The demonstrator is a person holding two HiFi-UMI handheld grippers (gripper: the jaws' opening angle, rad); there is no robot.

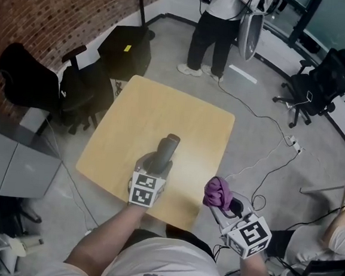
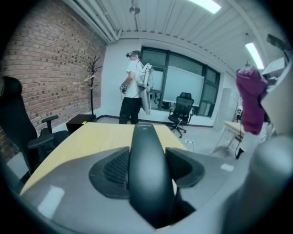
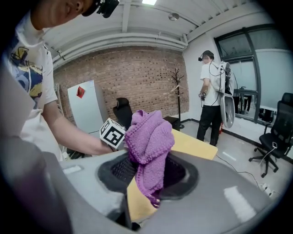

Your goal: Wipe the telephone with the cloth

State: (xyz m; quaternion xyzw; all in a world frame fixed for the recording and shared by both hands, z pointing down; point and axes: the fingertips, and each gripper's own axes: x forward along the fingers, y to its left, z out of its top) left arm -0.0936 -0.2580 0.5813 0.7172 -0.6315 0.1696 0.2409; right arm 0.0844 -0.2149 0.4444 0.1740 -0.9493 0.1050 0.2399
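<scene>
Gripping confirmed: telephone handset [image 1: 168,146] was clamped in left gripper [image 1: 153,166] at lower centre, seemingly held clear of the table [image 1: 132,113]; purple cloth [image 1: 217,192] was pinched in right gripper [image 1: 223,208], lower right, apart from the telephone handset.

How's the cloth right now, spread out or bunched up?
Bunched up: the purple cloth is a crumpled wad clamped in the right gripper.

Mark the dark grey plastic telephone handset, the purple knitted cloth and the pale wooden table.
dark grey plastic telephone handset [image 2: 146,164], left gripper view, middle of its back.
purple knitted cloth [image 3: 149,141], right gripper view, bunched upper fold.
pale wooden table [image 1: 163,109], head view, bare top near the middle.
</scene>
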